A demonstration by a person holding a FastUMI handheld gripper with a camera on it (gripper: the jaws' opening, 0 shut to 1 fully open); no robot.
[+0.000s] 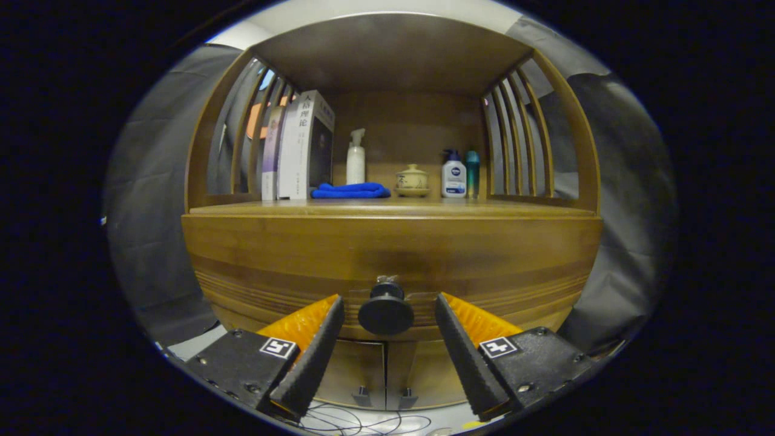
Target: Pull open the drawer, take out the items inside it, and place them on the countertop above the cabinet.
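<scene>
The gripper (pixel 387 315) is sitting level w/ the drawer front (pixel 392 254) of a wooden cabinet, fingers (pixel 315 351) spread wide and gripping nothing. The round black drawer knob (pixel 385 310) is showing between the two fingertips, w/ a clear gap on each side, so neither finger is touching it. The drawer is looking closed, its front flush w/ the cabinet face, so whatever is inside is hidden.

Above the drawer the countertop, i.e. the desk (pixel 514 209), is running the full width of the cabinet, under a roofed shelf bay w/ slatted sides. Along the desk's back edge things are standing in a row. At the back left corner, two or three books (pixel 300 145) are standing upright, spines toward the camera. Just right of them a folded blue cloth (pixel 351 191) is lying flat, w/ a white pump bottle (pixel 355 158) standing behind it. Near the middle of the back edge a small lidded ceramic pot (pixel 412 179) is sitting on a saucer. Right of that, a white bottle w/ blue cap (pixel 453 175) and a slim teal bottle (pixel 473 172) are standing side by side, near the back right corner.

Below the drawer, two cabinet doors (pixel 387 372) are meeting at a centre seam, both shut. Loose cables (pixel 363 421) are lying on the floor in front.
</scene>
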